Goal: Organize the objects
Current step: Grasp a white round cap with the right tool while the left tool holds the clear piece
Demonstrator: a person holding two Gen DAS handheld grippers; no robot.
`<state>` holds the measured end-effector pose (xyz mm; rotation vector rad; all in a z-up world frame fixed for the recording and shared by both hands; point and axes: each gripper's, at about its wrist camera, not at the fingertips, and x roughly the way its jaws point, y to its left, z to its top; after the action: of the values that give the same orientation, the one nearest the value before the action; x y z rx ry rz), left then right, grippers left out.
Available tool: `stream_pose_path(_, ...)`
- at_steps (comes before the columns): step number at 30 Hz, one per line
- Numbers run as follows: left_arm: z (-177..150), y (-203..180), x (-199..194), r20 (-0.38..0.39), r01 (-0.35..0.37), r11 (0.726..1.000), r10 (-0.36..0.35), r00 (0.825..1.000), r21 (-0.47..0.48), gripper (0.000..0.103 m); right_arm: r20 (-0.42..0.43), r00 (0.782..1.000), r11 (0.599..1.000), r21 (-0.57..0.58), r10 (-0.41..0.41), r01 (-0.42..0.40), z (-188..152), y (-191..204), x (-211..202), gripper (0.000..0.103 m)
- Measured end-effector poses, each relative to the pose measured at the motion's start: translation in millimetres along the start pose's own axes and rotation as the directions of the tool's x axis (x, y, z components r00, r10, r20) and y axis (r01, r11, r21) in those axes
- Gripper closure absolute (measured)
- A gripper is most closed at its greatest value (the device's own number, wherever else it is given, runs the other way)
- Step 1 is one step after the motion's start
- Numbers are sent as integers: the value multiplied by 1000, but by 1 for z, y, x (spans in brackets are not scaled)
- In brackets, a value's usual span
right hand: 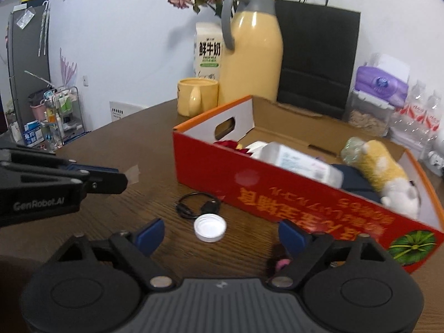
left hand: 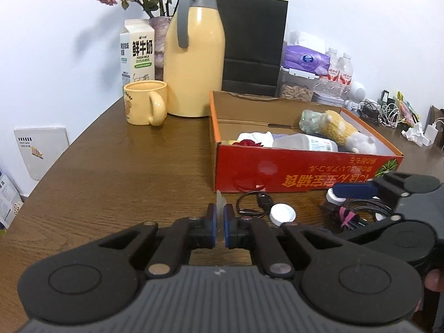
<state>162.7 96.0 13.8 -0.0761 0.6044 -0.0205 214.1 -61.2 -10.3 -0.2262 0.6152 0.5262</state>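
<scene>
Left gripper [left hand: 220, 223] fingers pinched on a small translucent plastic scrap [left hand: 219, 202], easily dropped. Right gripper [right hand: 222, 234] fingers wide apart, empty, above the brown wooden surface [right hand: 133, 194]. White round plastic cap [right hand: 210, 227] at 12 o'clock; black coiled cable [right hand: 194, 206] beyond. Could nudge the cap or snag the cable. Red open cardboard box [right hand: 277, 191] at 2 o'clock.
</scene>
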Motion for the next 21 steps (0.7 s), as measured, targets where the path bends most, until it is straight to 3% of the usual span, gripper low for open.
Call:
stream_pose_path(4, -2, 6, 2, -3, 7, 1000, -7, 1000, -15, 97, -50, 999, 1000, 17, 17, -16, -1, 2, 15, 49)
stream_pose_path(6, -2, 7, 3, -4, 9, 1000, -9, 1000, -20, 97, -63, 998, 999, 30, 22, -20, -1, 2, 20, 56)
stream_pose_path(9, -2, 9, 4, -5, 12, 1000, -12, 1000, -24, 97, -63, 998, 999, 37, 18, -15, 0, 4, 24, 57)
stream_pose_path(13, -2, 10, 4, -5, 12, 1000, -13, 1000, -26, 97, -56, 998, 998, 48, 36, -33, 1, 5, 25, 75)
stream_pose_path(21, -1, 9, 4, -6, 11, 1000, -11, 1000, -27, 97, -40, 998, 998, 54, 43, -41, 0, 5, 23, 76)
